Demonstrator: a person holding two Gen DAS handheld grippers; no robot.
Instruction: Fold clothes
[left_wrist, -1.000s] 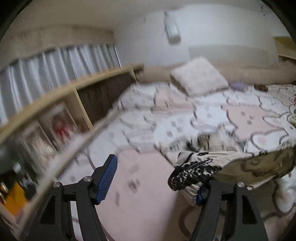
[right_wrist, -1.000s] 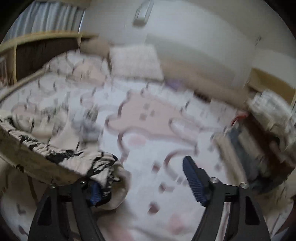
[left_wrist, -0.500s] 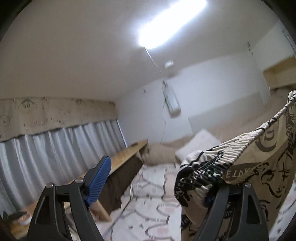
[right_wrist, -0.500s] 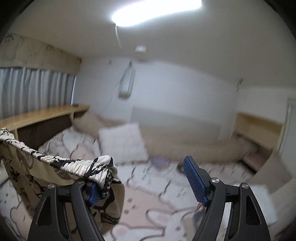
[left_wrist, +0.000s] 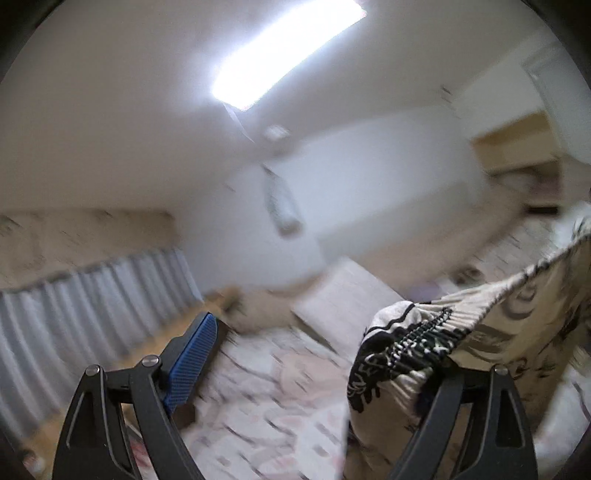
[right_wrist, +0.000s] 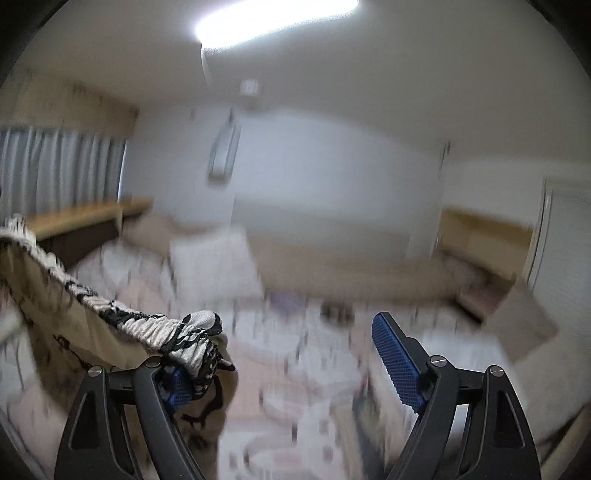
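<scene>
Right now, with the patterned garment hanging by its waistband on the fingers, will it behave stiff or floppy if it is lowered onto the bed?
Probably floppy: the patterned garment sags below its gathered waistband, stretched between both grippers. It seems light, since it hangs on one open finger of each gripper. It may slip off, because neither gripper is shut on it.

There are two grippers, the left gripper (left_wrist: 306, 363) and the right gripper (right_wrist: 291, 363), one pair of shorts (left_wrist: 491, 332) with black marks, one pillow (right_wrist: 212, 258), one long light (right_wrist: 273, 16) and one bed (right_wrist: 295, 369).
</scene>
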